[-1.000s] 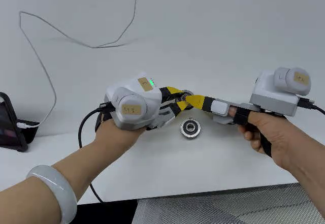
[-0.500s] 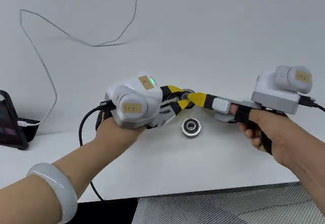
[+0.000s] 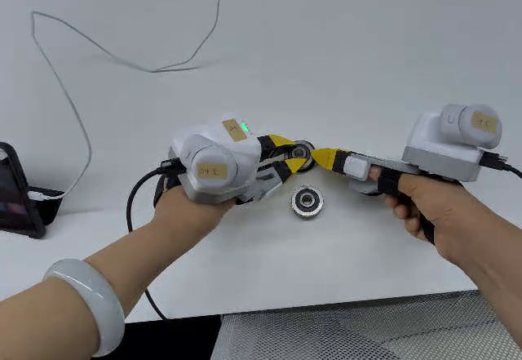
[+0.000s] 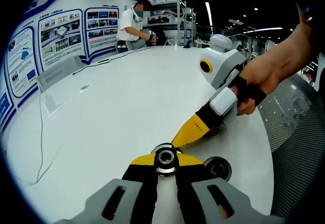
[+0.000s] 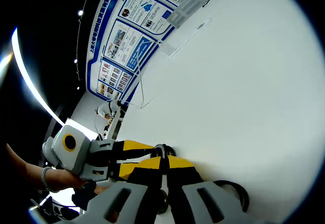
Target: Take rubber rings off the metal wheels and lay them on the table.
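Clamping the metal wheel [image 4: 166,158] in the left tool [image 3: 285,155] above the tabletop [image 3: 245,254], seemingly nipping its rubber ring [image 4: 158,150] between the right tool's [image 3: 318,156] near-shut tips; judging the ring soft, stretchy, snug on slick steel, best pinched at its outer edge.

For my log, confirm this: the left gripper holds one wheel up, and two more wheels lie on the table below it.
Wrong count: the head view shows one wheel on the table, not two. The left gripper does hold the other wheel up.
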